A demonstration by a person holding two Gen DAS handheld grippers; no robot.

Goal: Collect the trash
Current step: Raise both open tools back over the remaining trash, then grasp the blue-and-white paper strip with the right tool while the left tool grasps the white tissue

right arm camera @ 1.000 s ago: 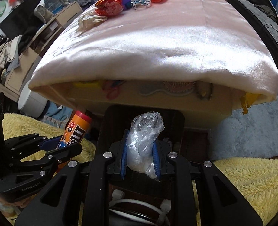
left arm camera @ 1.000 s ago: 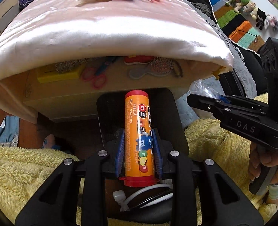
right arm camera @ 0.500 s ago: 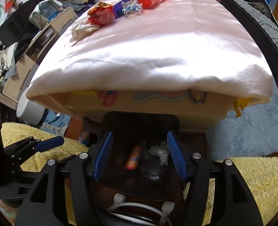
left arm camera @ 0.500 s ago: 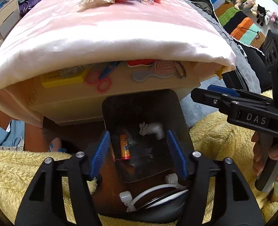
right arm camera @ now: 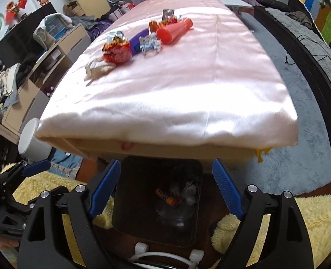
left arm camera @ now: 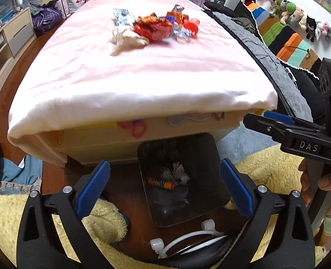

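The black bin [left arm camera: 212, 170] stands on the floor against the near edge of the pink-covered counter [left arm camera: 143, 76], yellow rug either side. Both the left gripper [left arm camera: 164, 188] and right gripper [right arm camera: 165, 185] have just been opening, wide and empty, above it; orange candy tube [left arm camera: 160, 181] and crumpled plastic [left arm camera: 180, 172] lie inside. The right view alone shows the red cone [right arm camera: 174, 31] among the wrappers [right arm camera: 117, 50] far up the counter.

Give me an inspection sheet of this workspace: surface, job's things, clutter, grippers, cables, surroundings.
Surface: pink sheet covers the table.
Job's things: black bin on the floor holds an orange candy tube and crumpled plastic; wrapper pile, red cone and pale crumpled bag lie on the sheet.
Clutter: nothing seen beyond the trash.
Grippers: left gripper and right gripper have just been opening; both open, empty, above the bin.
Cables: white cable at the left gripper's base.
Surroundings: yellow fleece, grey rug, plush toys.
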